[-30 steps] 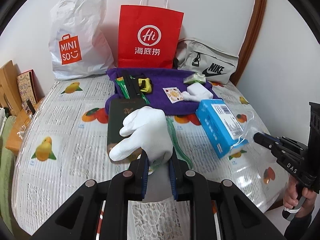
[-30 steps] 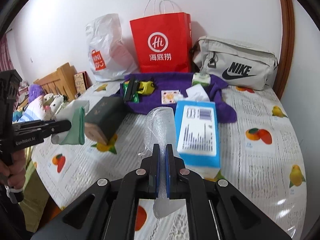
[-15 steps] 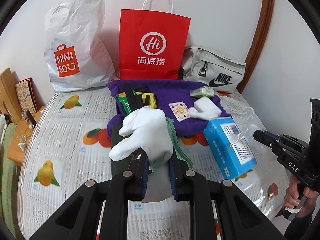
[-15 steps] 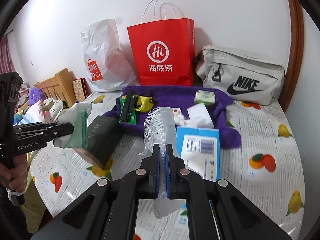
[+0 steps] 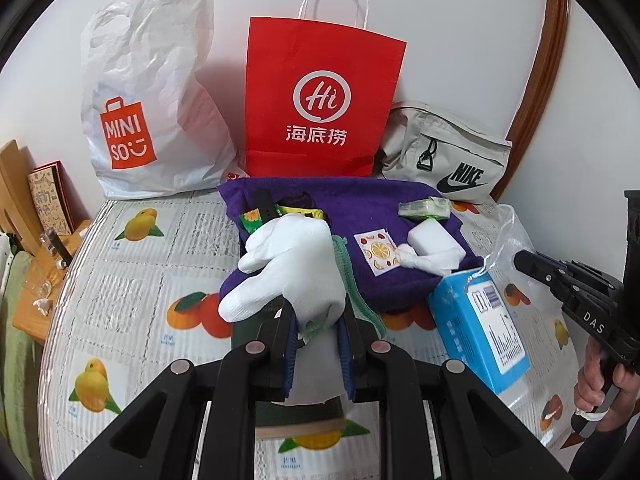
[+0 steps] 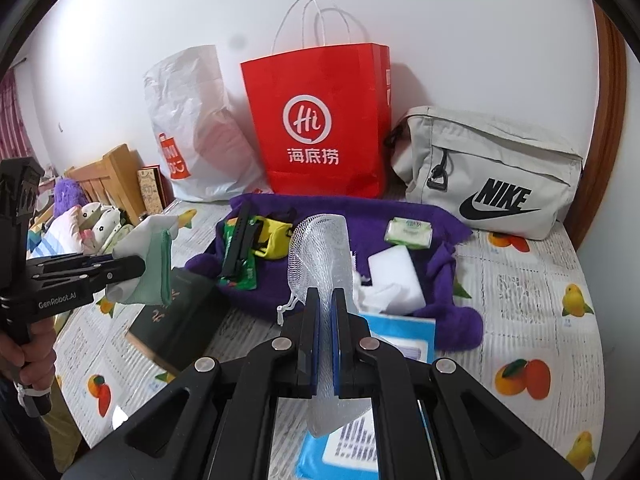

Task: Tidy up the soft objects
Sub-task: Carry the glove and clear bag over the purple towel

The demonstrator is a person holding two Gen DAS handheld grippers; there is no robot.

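Note:
My left gripper [image 5: 318,322] is shut on a white glove with a green cuff [image 5: 292,268], held up over the table; the same glove [image 6: 150,264] shows at the left of the right wrist view. My right gripper [image 6: 326,300] is shut on a white mesh net bag [image 6: 320,248], seen as a clear wisp [image 5: 506,236] in the left wrist view. Ahead lies a purple towel [image 5: 360,208] carrying a white sponge [image 5: 434,238], a green tissue pack [image 5: 426,208], a fruit-print sachet [image 5: 378,250], a green packet and a yellow item.
A red paper bag [image 5: 324,100], a white Miniso plastic bag [image 5: 148,96] and a grey Nike pouch [image 5: 448,156] stand against the wall. A blue box [image 5: 480,320] and a dark green box [image 6: 176,320] lie on the fruit-print tablecloth [image 5: 132,280]. Wooden furniture lies left.
Both grippers have moved forward toward the purple towel and the bags, each still holding its item. The towel and bags look larger and nearer; the dark green box now lies mostly under the left gripper.

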